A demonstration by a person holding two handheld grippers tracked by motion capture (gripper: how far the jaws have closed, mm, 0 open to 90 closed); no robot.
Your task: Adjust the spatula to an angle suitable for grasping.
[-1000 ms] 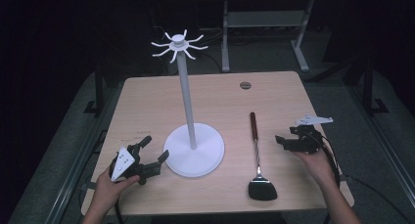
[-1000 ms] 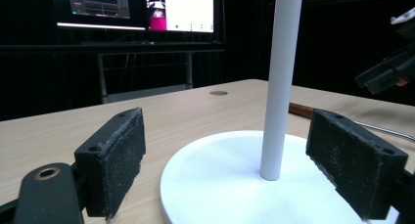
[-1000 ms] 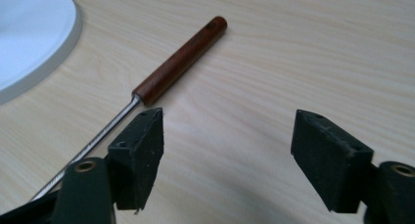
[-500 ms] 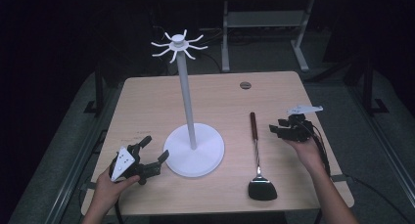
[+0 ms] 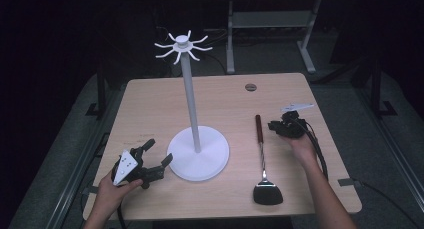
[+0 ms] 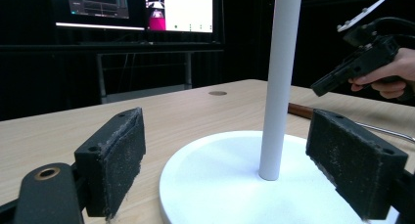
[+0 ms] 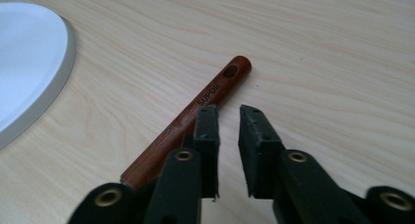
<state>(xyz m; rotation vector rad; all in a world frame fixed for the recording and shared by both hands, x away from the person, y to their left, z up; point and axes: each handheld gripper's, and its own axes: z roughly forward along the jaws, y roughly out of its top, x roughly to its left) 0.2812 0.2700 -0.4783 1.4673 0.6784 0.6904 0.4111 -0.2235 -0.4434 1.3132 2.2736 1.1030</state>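
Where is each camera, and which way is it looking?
High view: above the person's side of the table, looking forward and down; both forearms and hands enter from below.
Left gripper view: rides the left gripper, looking across the white stand; its wide-apart jaws show.
Right gripper view: rides the right gripper, looking down at the spatula; its narrowly parted jaws show.
Shared: all three see the stand.

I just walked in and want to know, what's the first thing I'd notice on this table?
The tall white stand with curly hooks on top rises from its round base at the middle of the light wooden table. To its right lies a black spatula with a reddish-brown wooden handle, with the right gripper hovering at its handle end.
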